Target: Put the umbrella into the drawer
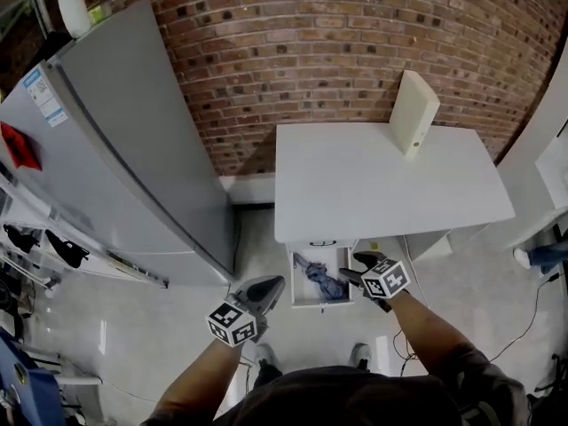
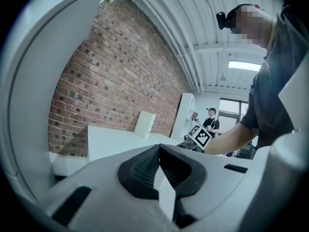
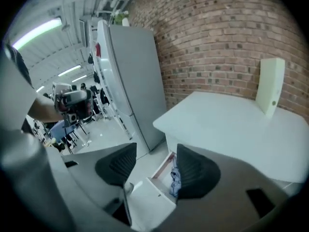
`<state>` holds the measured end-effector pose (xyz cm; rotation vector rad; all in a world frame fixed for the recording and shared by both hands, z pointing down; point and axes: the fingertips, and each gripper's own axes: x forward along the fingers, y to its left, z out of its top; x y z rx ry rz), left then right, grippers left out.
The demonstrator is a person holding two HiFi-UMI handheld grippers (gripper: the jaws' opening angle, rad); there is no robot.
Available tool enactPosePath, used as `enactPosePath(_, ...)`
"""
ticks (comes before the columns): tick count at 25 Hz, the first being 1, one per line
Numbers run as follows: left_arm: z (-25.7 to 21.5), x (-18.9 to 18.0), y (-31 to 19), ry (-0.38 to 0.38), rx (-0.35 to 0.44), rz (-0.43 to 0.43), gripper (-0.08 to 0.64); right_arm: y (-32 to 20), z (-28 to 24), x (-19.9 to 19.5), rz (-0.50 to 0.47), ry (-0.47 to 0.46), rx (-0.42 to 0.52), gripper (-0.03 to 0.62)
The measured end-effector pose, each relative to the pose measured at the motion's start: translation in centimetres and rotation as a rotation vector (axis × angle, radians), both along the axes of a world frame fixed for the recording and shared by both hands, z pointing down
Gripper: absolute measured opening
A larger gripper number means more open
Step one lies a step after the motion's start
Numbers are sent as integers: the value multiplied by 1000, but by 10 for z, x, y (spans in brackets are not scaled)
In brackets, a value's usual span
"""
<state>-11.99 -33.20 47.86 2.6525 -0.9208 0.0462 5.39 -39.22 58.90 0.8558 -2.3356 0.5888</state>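
Note:
The blue folded umbrella (image 1: pixel 321 279) lies inside the open white drawer (image 1: pixel 321 303) under the white table (image 1: pixel 382 180). My right gripper (image 1: pixel 353 267) hangs above the drawer's right side. In the right gripper view its jaws (image 3: pixel 154 151) stand apart with nothing between them, and the umbrella (image 3: pixel 175 177) shows far below in the drawer (image 3: pixel 149 199). My left gripper (image 1: pixel 271 287) is held left of the drawer, above the floor. In the left gripper view its pads meet at the tips (image 2: pixel 158 151) with nothing held; it points level across the table (image 2: pixel 111 141).
A tall grey fridge (image 1: pixel 133 149) stands left of the table against the brick wall. A white box (image 1: pixel 414 112) stands upright at the table's back. A cable runs over the floor at the right. A person (image 2: pixel 211 117) stands far off in the room.

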Motion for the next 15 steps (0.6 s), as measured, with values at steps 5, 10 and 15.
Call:
enactPosePath(5,-68,-3,3,18,68,-18,-2,8,-104,18,25,-175,107,207)
enactPosePath(10,-117,1,13,-7,146,-5,-2,19,-202,42,41,-335,283,96)
enactPosePath(15,-152,-9,9,81,147,-40,-2,28,-267,66,64,-416,463,-8)
